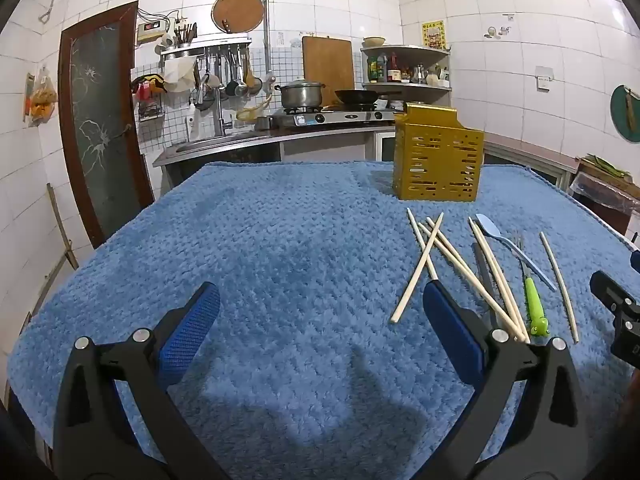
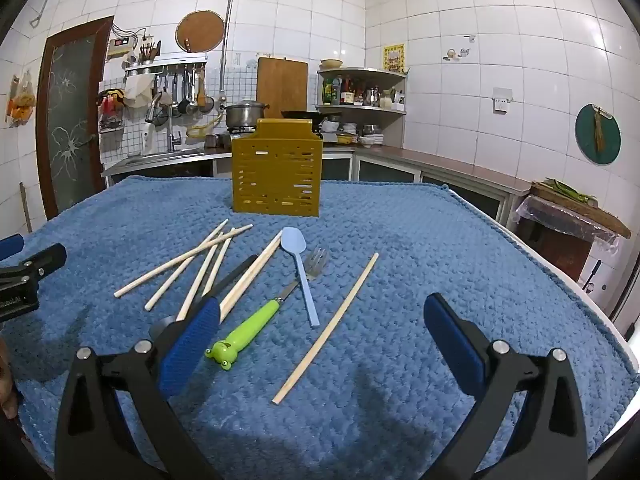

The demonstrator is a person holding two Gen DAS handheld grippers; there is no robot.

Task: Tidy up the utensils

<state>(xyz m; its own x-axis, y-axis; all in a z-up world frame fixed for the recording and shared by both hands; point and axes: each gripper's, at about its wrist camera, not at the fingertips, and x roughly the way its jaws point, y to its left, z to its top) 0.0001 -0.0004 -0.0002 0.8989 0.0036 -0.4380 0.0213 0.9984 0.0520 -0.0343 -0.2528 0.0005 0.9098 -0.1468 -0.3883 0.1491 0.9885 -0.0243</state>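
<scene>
Both tongs hang wide open over the blue towel (image 2: 400, 216) on the worktop, nothing between their pads. The left tongs (image 1: 320, 328) hover above bare towel; the right tongs (image 2: 322, 336) sit just above the scattered utensils. Chopsticks (image 2: 188, 258) lie crisscrossed, a lone chopstick (image 2: 326, 328) apart to the right. Between them rest the blue spoon (image 2: 300, 272) and the fork (image 2: 276, 308) with its green frog handle. The yellow holder (image 2: 277, 168) stands upright behind them all.
</scene>
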